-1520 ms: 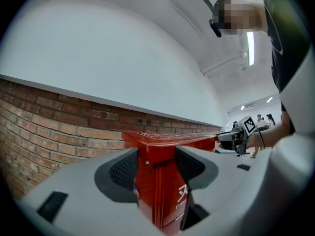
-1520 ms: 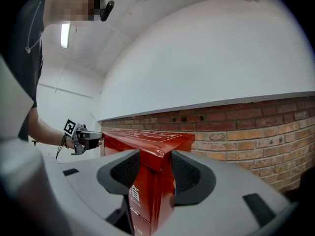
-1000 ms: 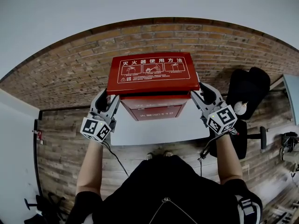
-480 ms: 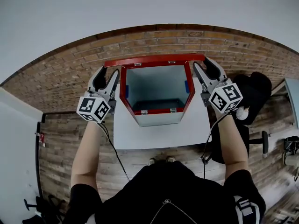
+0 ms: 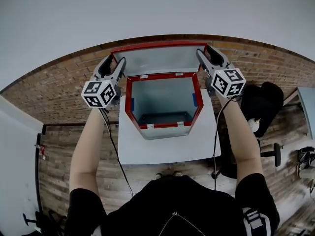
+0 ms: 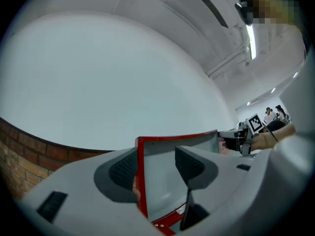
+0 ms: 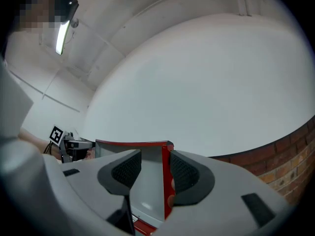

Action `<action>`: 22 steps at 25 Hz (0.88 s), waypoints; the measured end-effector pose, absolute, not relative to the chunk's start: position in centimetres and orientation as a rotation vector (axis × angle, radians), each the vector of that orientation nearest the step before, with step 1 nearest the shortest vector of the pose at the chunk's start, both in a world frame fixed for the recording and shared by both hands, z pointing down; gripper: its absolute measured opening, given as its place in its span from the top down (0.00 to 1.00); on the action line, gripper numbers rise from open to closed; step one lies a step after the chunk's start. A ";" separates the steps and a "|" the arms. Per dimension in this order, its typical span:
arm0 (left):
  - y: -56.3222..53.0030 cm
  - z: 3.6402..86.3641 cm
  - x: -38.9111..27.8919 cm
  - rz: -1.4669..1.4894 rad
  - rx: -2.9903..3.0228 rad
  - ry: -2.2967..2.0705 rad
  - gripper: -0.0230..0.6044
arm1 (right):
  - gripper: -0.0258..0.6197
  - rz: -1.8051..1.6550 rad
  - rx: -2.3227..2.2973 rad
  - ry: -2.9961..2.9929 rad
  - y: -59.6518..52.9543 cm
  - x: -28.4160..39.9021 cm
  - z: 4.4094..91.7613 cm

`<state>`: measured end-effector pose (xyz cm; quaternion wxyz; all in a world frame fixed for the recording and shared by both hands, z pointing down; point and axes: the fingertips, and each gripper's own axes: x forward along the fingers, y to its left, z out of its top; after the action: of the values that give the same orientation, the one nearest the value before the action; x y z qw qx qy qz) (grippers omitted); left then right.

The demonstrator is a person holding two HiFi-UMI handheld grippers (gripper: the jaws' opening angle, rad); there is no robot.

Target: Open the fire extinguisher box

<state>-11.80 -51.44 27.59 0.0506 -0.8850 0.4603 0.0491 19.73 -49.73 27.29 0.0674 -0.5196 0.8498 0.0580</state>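
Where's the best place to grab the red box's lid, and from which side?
Its two side edges, one gripper from each outer side. The lid stands swung up behind the box, a thin flat panel, so its red rim slips between open jaws, as at the left gripper and right gripper.

We see only the grey inner face of the lid [image 5: 158, 59]; its outer side is turned away. In both gripper views the jaws cover its lower part. People [image 6: 272, 114] far off, too small to tell apart.
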 end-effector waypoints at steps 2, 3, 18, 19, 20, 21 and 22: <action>-52.8 27.5 -11.7 0.149 -2.700 1.415 0.53 | 0.66 0.160 -1.586 2.553 -51.1 19.7 27.2; -53.4 27.5 -11.7 0.152 -2.704 1.422 0.53 | 0.66 0.152 -1.595 2.547 -51.7 19.7 27.2; -59.4 28.8 -11.2 0.078 -2.743 1.498 0.53 | 0.66 0.158 -1.690 2.547 -58.2 20.0 28.8; -59.5 28.8 -11.2 0.074 -2.739 1.499 0.53 | 0.66 0.163 -1.688 2.549 -58.3 20.0 28.8; -59.5 28.7 -11.2 0.068 -2.736 1.497 0.53 | 0.66 0.163 -1.684 2.551 -58.3 20.0 28.8; -59.5 28.7 -11.2 0.061 -2.735 1.493 0.53 | 0.66 0.161 -1.678 2.555 -58.3 20.0 28.8; -59.5 28.8 -11.2 0.052 -2.737 1.490 0.53 | 0.66 0.157 -1.668 2.563 -58.2 20.0 28.8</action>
<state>-11.16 -59.47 28.78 0.0125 -0.8781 0.4780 0.0166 19.99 -58.19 28.83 0.0396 -0.5444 0.8363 0.0512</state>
